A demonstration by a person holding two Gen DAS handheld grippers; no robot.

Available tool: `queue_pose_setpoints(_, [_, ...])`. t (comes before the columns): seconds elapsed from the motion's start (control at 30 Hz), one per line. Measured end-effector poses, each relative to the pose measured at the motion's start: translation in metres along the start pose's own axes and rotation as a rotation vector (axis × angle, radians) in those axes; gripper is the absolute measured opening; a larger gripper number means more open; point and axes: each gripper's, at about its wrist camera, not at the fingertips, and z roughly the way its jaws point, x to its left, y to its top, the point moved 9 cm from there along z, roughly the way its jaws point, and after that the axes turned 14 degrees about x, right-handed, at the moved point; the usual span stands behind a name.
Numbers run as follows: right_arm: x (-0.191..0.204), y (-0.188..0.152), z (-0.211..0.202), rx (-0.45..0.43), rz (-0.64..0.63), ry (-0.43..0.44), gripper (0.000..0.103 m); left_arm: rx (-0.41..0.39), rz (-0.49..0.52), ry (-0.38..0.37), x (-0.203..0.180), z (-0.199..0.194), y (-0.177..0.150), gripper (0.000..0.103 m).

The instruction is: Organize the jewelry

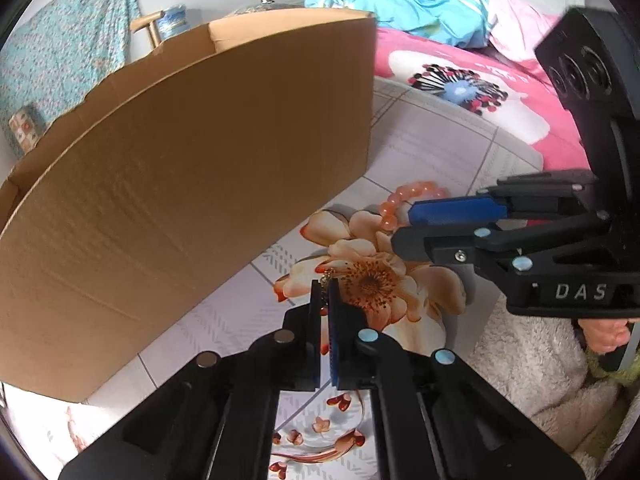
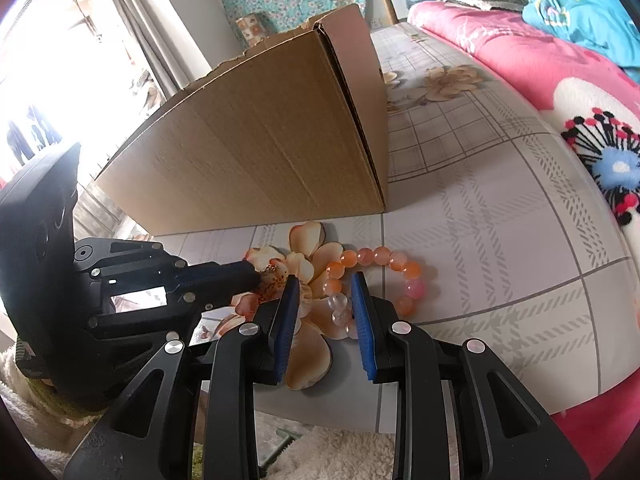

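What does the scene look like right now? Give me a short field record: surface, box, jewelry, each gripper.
surface: bed sheet with plaid and flower print
box: cardboard box standing on the sheet, behind the jewelry
bracelet: orange-pink bead bracelet lying on the sheet, near the box
small gold piece: gold chain showing at the left fingertips
left gripper: shut on the gold chain
right gripper: open, fingers astride the near side of the bracelet, not pressing it
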Motion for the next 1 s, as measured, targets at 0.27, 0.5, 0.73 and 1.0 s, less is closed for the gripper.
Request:
queue_pose_setpoints(0.27, [0.0, 0.0, 0.0, -0.001, -0.001, 0.0, 0.027, -0.022, -0.044, -0.025, 0.007, -0.013, -0.006, 0.002])
queue_pose_setpoints(0.5, [-0.001, 0.0, 0.0, -0.001, -0.003, 0.001, 0.027, -0.042, -0.095, -0.03, 0.02, -0.032, -0.011, 0.002])
queue_pose_setpoints(0.73, [-0.001, -0.001, 0.0, 0.0, -0.005, 0.001, 0.026, -0.063, -0.163, -0.061, 0.03, -0.051, -0.014, 0.001])
queue_pose_setpoints(1.0, [-0.002, 0.001, 0.0, -0.005, -0.001, 0.002, 0.026, -0.086, -0.234, -0.09, 0.044, -0.069, -0.018, 0.0])
